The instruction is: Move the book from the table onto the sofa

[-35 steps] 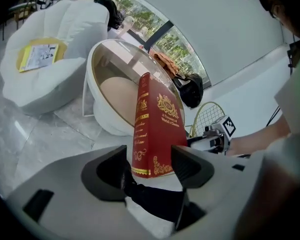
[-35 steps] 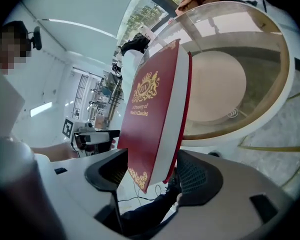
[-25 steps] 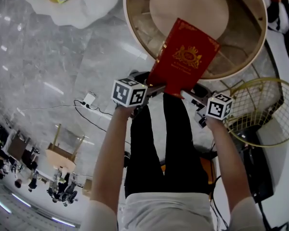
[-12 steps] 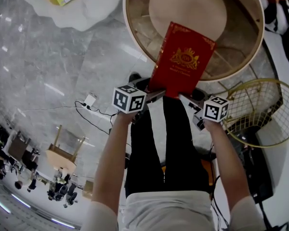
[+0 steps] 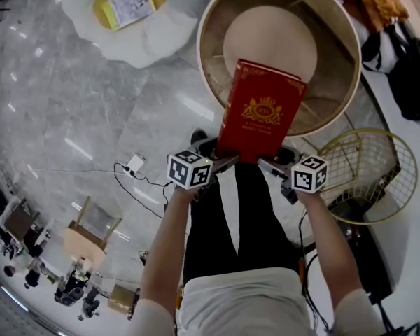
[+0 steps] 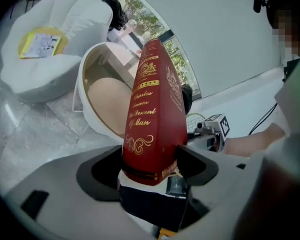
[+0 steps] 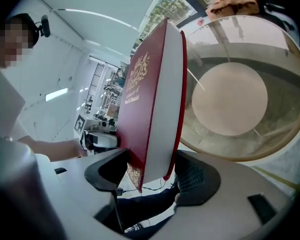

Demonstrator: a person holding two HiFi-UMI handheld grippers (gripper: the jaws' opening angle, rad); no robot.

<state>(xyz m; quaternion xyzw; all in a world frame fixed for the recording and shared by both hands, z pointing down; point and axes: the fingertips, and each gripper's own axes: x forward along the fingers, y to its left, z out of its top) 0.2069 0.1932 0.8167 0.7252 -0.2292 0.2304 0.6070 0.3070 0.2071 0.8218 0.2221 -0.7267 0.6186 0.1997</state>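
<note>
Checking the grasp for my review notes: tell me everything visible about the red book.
The red book is a closed hardback with gilt borders, a gold crest on the cover and a spine reading Charles Darwin, The Descent of Man; its page block looks white. It is held near-upright in the air, in front of the round table. The left gripper clamps its lower spine corner; the right gripper, whose jaws have just been closing, clamps the lower page-edge corner.

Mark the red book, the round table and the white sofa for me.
red book [image 5: 260, 110]: head view, middle of its front cover.
round table [image 5: 203, 51]: head view, left side of its rim.
white sofa [image 5: 164, 37]: head view, bare part of its cushion.
</note>
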